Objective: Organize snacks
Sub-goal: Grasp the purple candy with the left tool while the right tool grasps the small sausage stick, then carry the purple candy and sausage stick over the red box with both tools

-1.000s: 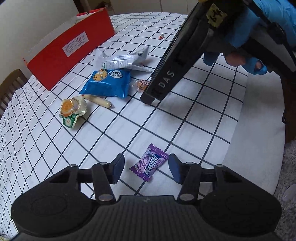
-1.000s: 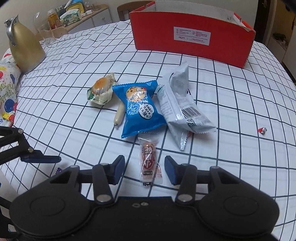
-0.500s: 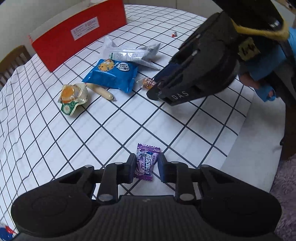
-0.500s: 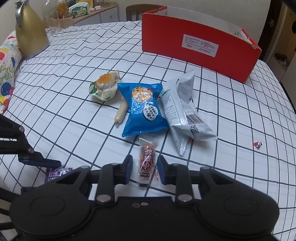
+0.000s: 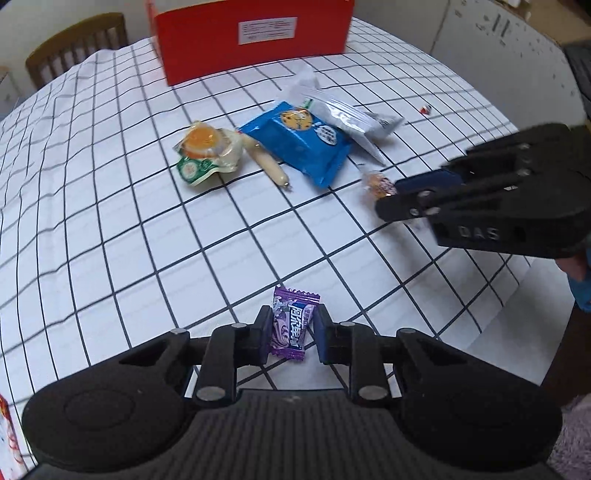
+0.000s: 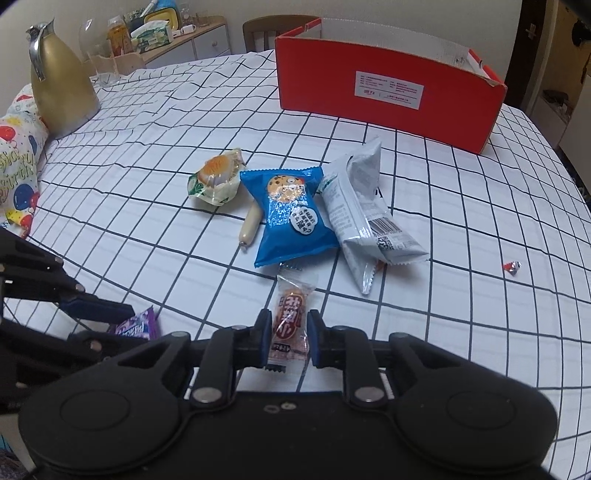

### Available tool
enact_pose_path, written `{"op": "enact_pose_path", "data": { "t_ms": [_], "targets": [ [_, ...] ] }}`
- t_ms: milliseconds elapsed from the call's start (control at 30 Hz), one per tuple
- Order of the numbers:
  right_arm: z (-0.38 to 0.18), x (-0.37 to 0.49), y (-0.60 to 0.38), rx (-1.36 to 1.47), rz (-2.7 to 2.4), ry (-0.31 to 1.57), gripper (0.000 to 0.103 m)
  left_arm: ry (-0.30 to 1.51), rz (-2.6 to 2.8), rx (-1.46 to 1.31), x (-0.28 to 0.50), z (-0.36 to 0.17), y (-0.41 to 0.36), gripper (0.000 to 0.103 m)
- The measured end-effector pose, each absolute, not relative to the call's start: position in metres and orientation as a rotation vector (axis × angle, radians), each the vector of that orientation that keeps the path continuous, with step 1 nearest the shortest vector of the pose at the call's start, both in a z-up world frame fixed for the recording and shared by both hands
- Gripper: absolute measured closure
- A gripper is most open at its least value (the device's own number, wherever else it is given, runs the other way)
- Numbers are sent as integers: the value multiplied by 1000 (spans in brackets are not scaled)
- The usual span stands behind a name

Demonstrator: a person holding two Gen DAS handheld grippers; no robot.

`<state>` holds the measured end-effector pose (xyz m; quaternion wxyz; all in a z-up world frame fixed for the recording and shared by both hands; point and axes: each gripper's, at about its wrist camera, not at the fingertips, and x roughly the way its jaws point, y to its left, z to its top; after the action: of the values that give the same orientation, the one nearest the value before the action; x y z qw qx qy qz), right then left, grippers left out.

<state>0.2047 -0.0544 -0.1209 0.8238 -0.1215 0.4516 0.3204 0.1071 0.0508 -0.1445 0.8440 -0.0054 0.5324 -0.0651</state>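
Left wrist view: left gripper (image 5: 289,334) clamps a purple candy (image 5: 291,325) at 6 o'clock; its jaws have just been closing and now press the wrapper on both sides. Right gripper (image 5: 391,192) enters at 3 o'clock, tips pinching a small clear-wrapped sweet (image 5: 376,183); a blue-gloved hand (image 5: 580,284) shows behind it, seen only here. Checked tablecloth (image 5: 147,240) carries the loose pile at 12 o'clock: blue cookie bag (image 5: 299,146), silver packet (image 5: 343,114), sausage stick (image 5: 269,168), orange jelly cup (image 5: 207,151). Red box (image 5: 251,33) at the far edge, chair (image 5: 77,44) at 11.

Right wrist view: right gripper (image 6: 284,341) closes on the red-brown sweet (image 6: 290,321), jaws just shut against its wrapper. Only here: label print on that sweet, gold kettle (image 6: 59,85) at 10 o'clock, balloon-print bag (image 6: 18,173) at 9, red box's (image 6: 388,92) open top. Left gripper (image 6: 122,314) at 8 o'clock with the purple candy (image 6: 138,325) partly hidden. Tiny red candy (image 6: 511,266) at 3 o'clock, well apart from the pile.
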Motion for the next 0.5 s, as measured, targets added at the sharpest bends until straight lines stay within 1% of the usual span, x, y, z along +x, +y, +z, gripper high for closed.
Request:
{"op": "enact_pose_path", "data": {
  "t_ms": [300,500],
  "targets": [
    [-95,184,-67,-212,674,936,84,1108,-81,-113,99,-139,63,80],
    [-80,178,-71,-204,670,915,84,1070,-69,-156,100,-117,64,80]
  ]
}}
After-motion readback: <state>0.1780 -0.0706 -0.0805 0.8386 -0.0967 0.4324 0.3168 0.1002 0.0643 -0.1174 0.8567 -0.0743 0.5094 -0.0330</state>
